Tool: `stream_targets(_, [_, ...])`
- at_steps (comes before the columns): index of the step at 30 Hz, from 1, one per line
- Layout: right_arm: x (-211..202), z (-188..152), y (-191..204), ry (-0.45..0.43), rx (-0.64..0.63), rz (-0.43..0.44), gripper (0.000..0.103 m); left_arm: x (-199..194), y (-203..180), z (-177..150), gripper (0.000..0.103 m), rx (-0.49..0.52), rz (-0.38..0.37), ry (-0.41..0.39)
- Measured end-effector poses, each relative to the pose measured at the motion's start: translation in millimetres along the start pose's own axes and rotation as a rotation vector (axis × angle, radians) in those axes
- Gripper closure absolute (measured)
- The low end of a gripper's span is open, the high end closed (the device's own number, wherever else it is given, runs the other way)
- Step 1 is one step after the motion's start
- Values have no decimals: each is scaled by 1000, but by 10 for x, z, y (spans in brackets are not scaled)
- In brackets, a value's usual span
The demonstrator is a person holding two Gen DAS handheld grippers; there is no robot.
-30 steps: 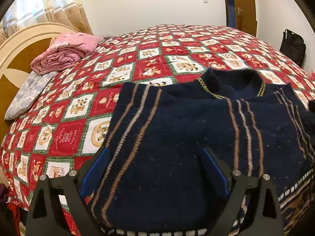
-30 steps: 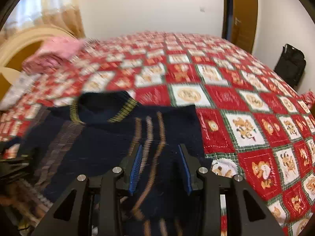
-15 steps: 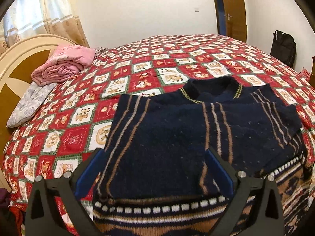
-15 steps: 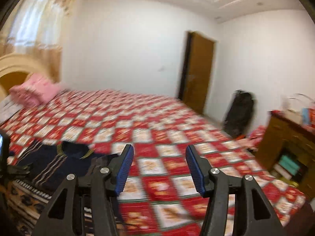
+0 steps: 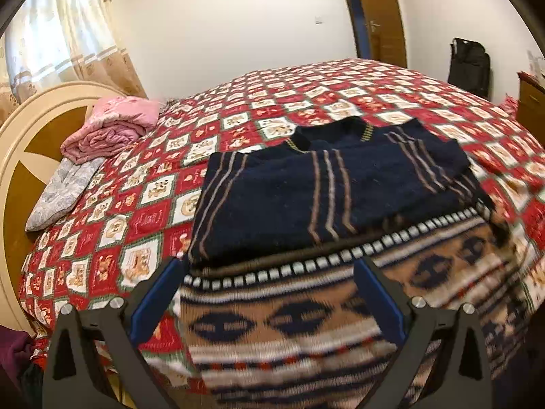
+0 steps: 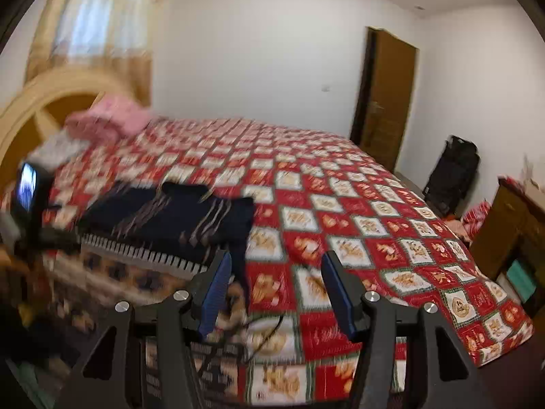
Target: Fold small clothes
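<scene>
A navy knitted sweater (image 5: 306, 187) with thin tan stripes lies flat on the red patchwork quilt (image 5: 136, 204), both sleeves folded in over its chest. Its brown, white and navy patterned lower band (image 5: 306, 323) is nearest me. My left gripper (image 5: 269, 266) hovers over that band, jaws wide open, nothing between its blue pads. My right gripper (image 6: 276, 256) is open over the quilt just right of the sweater (image 6: 177, 218), with only a dangling sleeve end by its left finger (image 6: 218, 283). The right wrist view is blurred by motion.
A folded pink blanket (image 5: 112, 126) and a grey pillow (image 5: 64, 191) lie by the cream headboard (image 5: 20, 156). A wooden door (image 6: 385, 95), a black bag (image 6: 453, 173) and a wooden cabinet (image 6: 511, 231) stand beyond the bed's right side.
The left gripper drew back from the sweater's chest, bringing the patterned band into view. The right gripper left the sweater, opened wider and swung right over the quilt.
</scene>
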State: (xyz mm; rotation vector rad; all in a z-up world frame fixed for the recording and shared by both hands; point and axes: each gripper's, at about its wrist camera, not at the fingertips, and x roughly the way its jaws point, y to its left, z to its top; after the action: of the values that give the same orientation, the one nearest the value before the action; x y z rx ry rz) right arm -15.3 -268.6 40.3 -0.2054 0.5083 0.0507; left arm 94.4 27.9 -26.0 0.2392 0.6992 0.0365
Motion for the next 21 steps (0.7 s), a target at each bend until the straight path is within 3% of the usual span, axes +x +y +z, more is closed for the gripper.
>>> stream_targets(5, [-605,-138,101,24,-184,-13,46,-327,-19,-231,0,100,-7,-38])
stream_targets(9, [-1062,-223,165,35,-321,-17,46,-411,92,-439,0,137,-39,-19])
stream_targets(10, [-1134,-261,213,29,-352,1,40,-401,112,-485,0,133,-46,-11])
stream_targets(11, [-1152,-294,276,20,-377,14,25,-371,131,-517,0,120,-55,-1])
stream_targets(13, [-1058,-382,464,-2,-430,34,17,-317,159,-559,0,91,-79,34])
stream_targets(16, [-724,-482,699,48,-447,72,17,-239,325,-597,0,7,-118,69])
stream_targets(18, [-482,-519,768,84,-423,89,17,-190,492,-587,0,-45,-90,69])
stream_targets(21, [-379,-471,711,44,-336,123,17,-127,731,-598,0,-82,-23,68])
